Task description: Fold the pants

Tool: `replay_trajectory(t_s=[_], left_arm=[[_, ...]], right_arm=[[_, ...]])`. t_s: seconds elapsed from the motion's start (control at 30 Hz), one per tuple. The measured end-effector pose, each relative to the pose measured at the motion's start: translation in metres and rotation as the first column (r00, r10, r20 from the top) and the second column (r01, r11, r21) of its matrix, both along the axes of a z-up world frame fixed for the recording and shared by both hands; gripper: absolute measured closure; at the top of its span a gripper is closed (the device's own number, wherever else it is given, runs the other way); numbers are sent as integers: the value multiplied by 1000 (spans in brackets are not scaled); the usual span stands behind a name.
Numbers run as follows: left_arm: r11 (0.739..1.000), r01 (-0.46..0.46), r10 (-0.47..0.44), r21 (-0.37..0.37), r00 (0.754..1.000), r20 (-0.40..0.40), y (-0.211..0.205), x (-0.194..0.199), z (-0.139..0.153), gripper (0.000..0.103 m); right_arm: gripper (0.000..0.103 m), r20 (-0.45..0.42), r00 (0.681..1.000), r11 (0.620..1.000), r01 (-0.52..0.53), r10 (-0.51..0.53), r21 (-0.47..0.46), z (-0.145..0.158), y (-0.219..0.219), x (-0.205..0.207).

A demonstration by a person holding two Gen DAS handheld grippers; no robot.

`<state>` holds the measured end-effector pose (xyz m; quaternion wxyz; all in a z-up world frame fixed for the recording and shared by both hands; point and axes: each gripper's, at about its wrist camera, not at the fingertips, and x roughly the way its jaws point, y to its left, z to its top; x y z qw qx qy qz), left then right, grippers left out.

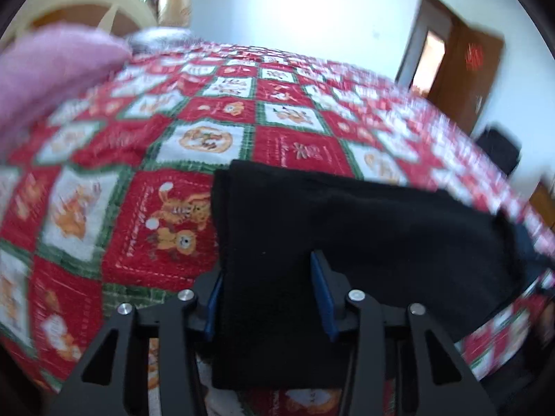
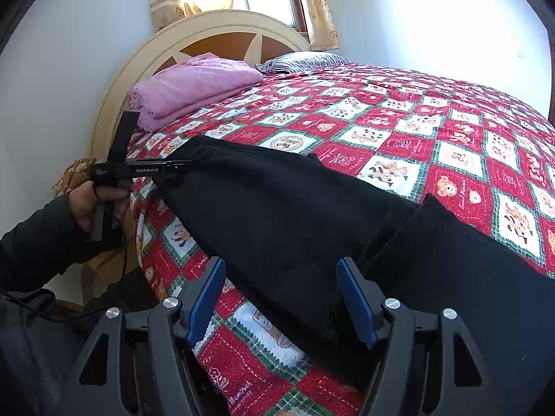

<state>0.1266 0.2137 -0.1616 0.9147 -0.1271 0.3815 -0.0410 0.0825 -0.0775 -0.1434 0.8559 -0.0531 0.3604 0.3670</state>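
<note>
Black pants lie across the near side of a bed with a red, white and green patchwork quilt. My left gripper has its jaws apart with the pants' end lying between the blue pads; it also shows in the right wrist view, at the pants' left end. My right gripper is open, its blue pads either side of the pants' lower edge, near where one layer overlaps another.
A folded pink blanket and a striped pillow lie by the cream headboard. A window with curtains is behind. A brown door stands past the bed's far side. The bed edge runs just below my grippers.
</note>
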Motion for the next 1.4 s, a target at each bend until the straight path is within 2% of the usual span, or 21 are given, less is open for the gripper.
replay_trajectory(t_s=[0.03, 0.1, 0.13, 0.17, 0.2, 0.4, 0.6, 0.7, 0.8, 1.0, 1.27, 1.4], left_arm=[[998, -3, 4, -55, 1000, 6, 6, -1, 0, 57], [993, 8, -6, -122, 1000, 20, 14, -4, -1, 70], [985, 23, -18, -172, 999, 31, 17, -6, 0, 82], [973, 36, -24, -228, 998, 55, 20, -11, 2, 82], [970, 44, -25, -240, 996, 85, 18, -15, 8, 82], [944, 160, -98, -289, 971, 219, -11, -24, 56, 82], [894, 300, -199, -334, 932, 303, -56, -15, 101, 82], [878, 355, -250, -322, 912, 324, -83, -9, 117, 82], [851, 424, -317, -310, 885, 342, -115, -4, 134, 82], [779, 574, -481, -253, 805, 347, -196, 6, 154, 82], [716, 665, -619, -210, 745, 249, -285, 21, 141, 82], [711, 684, -660, -165, 730, 178, -322, 26, 128, 82]], right_arm=[[35, 4, 1000, 1000, 0, 0, -4, 1, 0, -1], [35, 14, 1000, 1000, 2, -2, 0, 3, -1, -2], [35, 15, 1000, 1000, 3, -3, 3, 4, -2, -2], [35, 19, 1000, 1000, 7, -7, 3, 6, -3, -2], [35, 26, 1000, 1000, 14, -14, 3, 8, -4, -2], [35, 46, 995, 995, 93, -94, 20, 24, -27, 4], [35, 55, 975, 975, 214, -217, 56, 41, -72, 7], [35, 59, 961, 961, 265, -270, 76, 47, -98, 4], [35, 65, 943, 943, 322, -327, 81, 51, -126, 1], [35, 28, 894, 888, 439, -447, 136, 53, -183, -2], [35, -86, 809, 783, 586, -582, 207, 35, -251, -6], [35, -130, 776, 742, 629, -618, 231, 25, -272, -5]])
